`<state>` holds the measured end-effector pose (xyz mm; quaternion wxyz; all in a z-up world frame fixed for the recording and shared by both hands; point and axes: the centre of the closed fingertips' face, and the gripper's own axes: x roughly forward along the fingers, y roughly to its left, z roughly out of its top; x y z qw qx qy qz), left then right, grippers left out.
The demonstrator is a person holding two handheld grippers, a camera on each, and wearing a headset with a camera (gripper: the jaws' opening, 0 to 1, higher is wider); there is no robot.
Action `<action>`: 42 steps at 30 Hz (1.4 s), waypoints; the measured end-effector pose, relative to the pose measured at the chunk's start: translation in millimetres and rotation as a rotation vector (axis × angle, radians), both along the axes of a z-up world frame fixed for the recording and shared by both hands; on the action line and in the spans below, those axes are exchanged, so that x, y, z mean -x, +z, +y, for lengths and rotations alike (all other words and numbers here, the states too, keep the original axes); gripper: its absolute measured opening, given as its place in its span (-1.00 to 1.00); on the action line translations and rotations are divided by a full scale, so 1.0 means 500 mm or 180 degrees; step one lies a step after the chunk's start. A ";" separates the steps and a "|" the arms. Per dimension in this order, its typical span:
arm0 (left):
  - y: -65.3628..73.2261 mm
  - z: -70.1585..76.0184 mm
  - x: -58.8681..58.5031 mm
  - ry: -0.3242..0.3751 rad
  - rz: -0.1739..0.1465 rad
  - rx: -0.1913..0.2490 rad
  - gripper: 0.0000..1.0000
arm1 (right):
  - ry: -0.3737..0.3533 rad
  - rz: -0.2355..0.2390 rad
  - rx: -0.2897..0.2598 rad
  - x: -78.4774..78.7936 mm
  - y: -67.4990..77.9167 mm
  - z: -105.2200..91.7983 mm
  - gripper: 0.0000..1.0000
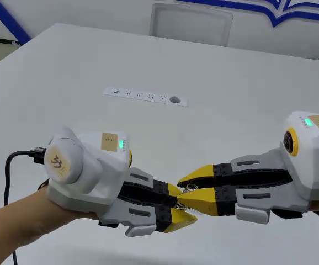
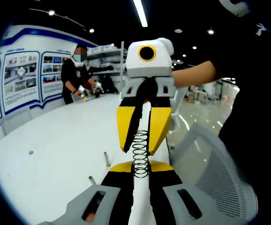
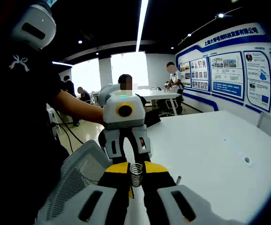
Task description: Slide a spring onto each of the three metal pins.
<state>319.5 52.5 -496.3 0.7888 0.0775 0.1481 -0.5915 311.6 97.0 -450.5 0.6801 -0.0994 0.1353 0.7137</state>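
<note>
A small metal spring (image 2: 140,154) spans the gap between my two grippers, which meet tip to tip above the white table (image 1: 148,61). My left gripper (image 1: 177,205) comes in from the left and is shut on the spring's near end. My right gripper (image 1: 188,190) reaches in from the right, shut on the other end (image 3: 136,174). In the left gripper view the right gripper's yellow fingers (image 2: 126,126) close around the coil's top. Two short metal pins (image 2: 106,158) (image 2: 92,179) stand on the table, left of the jaws. Whether a pin sits inside the spring is hidden.
A white power strip (image 1: 145,95) lies across the middle of the table, and a grey chair back (image 1: 190,22) stands at the far edge. A black cable (image 1: 8,176) trails from the left gripper. People stand at a bench behind (image 2: 79,75).
</note>
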 end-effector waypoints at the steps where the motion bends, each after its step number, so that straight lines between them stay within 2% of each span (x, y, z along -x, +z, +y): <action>1: 0.000 0.001 -0.001 0.0017 0.0005 0.0010 -0.79 | -0.0003 -0.0030 0.0004 -0.002 0.000 0.000 -0.79; 3: 0.003 0.005 -0.006 0.0085 0.0053 0.0060 -0.79 | -0.0026 -0.0055 0.0007 -0.006 0.001 -0.001 -0.79; 6: 0.005 0.009 -0.010 0.0110 -0.0012 0.0047 -0.79 | -0.0050 -0.0063 0.0022 -0.011 0.002 0.000 -0.79; 10: 0.004 0.010 -0.012 0.0126 0.0008 0.0049 -0.78 | -0.0030 -0.0135 0.0054 -0.008 0.002 0.005 -0.79; 12: 0.006 0.011 -0.017 0.0163 -0.0035 0.0051 -0.77 | -0.0049 -0.0144 0.0054 -0.012 0.003 0.004 -0.79; 16: 0.011 0.017 -0.027 0.0252 -0.0048 0.0081 -0.75 | -0.0135 -0.0144 0.0006 -0.025 0.013 0.000 -0.79; 21: 0.014 0.031 -0.042 0.0372 -0.0037 0.0097 -0.52 | -0.0216 -0.0171 -0.0016 -0.042 0.025 -0.011 -0.79; 26: 0.027 0.050 -0.056 0.0491 -0.0144 0.0129 -0.38 | -0.0355 -0.0218 -0.0043 -0.071 0.036 -0.036 -0.79; 31: 0.036 0.077 -0.069 0.0639 -0.0152 0.0169 -0.17 | -0.0526 -0.0279 0.0034 -0.105 0.033 -0.073 -0.79; 35: 0.040 0.097 -0.077 0.0751 -0.0189 0.0164 -0.07 | -0.0709 -0.0323 0.0122 -0.138 0.022 -0.108 -0.79; 38: 0.042 0.106 -0.081 0.0791 -0.0171 0.0181 0.04 | -0.0855 -0.0332 0.0204 -0.164 0.009 -0.135 -0.79; 42: 0.037 0.118 -0.088 0.0841 -0.0189 0.0098 0.13 | -0.1053 -0.0293 0.0279 -0.196 -0.013 -0.167 -0.79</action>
